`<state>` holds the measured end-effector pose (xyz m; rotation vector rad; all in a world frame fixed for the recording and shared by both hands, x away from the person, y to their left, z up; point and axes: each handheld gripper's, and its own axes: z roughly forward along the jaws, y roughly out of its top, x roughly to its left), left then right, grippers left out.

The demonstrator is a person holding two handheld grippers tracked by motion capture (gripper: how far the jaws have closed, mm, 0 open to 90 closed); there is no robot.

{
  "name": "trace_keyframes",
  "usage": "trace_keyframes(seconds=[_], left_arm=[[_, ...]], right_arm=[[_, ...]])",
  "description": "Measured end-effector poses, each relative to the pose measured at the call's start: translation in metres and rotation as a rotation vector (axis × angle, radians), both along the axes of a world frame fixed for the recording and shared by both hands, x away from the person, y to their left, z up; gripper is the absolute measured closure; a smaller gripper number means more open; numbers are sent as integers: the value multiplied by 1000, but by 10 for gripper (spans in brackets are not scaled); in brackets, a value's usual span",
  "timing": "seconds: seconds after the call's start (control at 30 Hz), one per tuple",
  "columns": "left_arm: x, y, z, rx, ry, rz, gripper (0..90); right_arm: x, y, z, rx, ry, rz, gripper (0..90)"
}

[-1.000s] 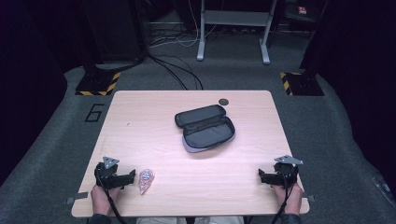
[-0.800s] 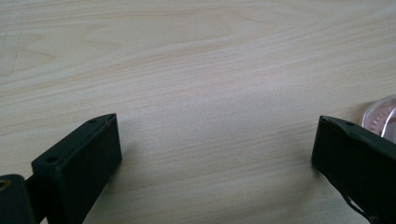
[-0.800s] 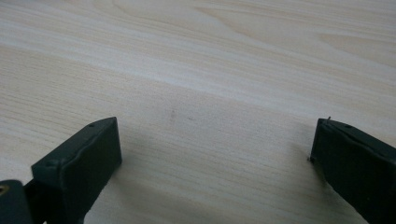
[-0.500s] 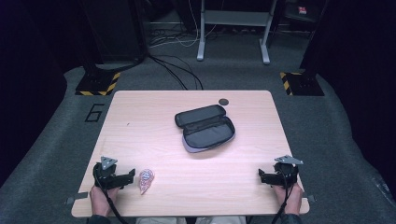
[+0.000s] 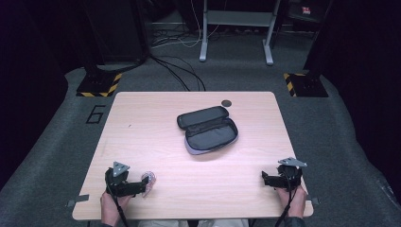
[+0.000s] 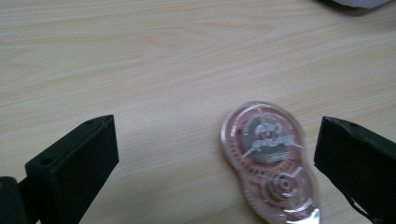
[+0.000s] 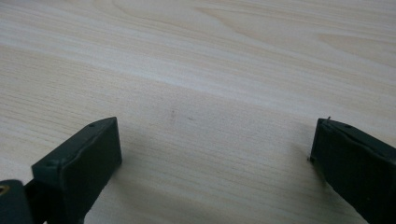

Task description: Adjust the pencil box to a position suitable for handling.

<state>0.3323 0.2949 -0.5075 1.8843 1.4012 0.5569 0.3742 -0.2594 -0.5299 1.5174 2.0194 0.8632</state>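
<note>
From the high view we see the left hand-held gripper (image 5: 142,186) at about seven o'clock on the tabletop (image 5: 142,123), its tips right by a small clear tape dispenser (image 5: 149,178) that lies flat on the wood. The right hand-held gripper (image 5: 265,178) sits at about five o'clock, well apart from it. Near the centre, slightly toward one o'clock, lies a dark case (image 5: 208,128) with its lid folded open. A small dark disc (image 5: 227,102) rests near the far edge at twelve.

In the left gripper view we see the jaws spread wide; they have just been opening. The dispenser (image 6: 272,161) lies between them, at about five o'clock in the picture, close to the right jaw, with a gap showing on both sides, so it is released.

In the right gripper view we see the jaws wide apart over bare tabletop (image 7: 201,84), released, with nothing between them.
</note>
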Motion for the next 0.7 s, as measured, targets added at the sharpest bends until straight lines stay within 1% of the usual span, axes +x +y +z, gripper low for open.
trace_keyframes(seconds=[0.07,0.1,0.17,0.23,0.27,0.33,0.43,0.47,0.5,0.53,0.57,0.6,0.63,0.67,0.7], left_arm=[[0,-7,-2,-8,-2,3,0],[0,-8,-2,-8,10,-9,3],[1,-13,-4,-3,3,-5,5],[2,-15,-6,-2,9,-12,11],[3,-15,-9,3,21,-14,17],[4,-16,-11,-4,24,-12,23],[6,-21,-15,6,41,-22,38],[6,-21,-15,6,41,-22,53],[7,-23,-16,16,44,-29,68],[7,-25,-17,11,37,-23,82],[8,-26,-17,22,42,-32,103],[8,-28,-18,21,35,-27,146],[8,-30,-18,32,32,-24,159],[8,-30,-18,32,32,-24,183],[8,-31,-18,34,27,-21,206]], right_arm=[[0,0,0,0,0,0,14],[0,0,0,0,0,0,14],[0,0,0,0,0,0,14],[0,0,0,0,0,0,14],[0,0,0,0,0,0,14],[0,0,0,-1,0,0,14],[0,0,0,0,0,-1,14],[0,0,0,0,0,-1,14],[0,0,0,0,0,-1,15],[0,0,0,0,0,-1,15],[0,0,0,-1,0,-1,15],[0,0,0,-1,0,0,15],[0,0,0,0,0,0,16],[0,1,0,6,-1,-5,16],[0,0,0,0,-1,0,17]])
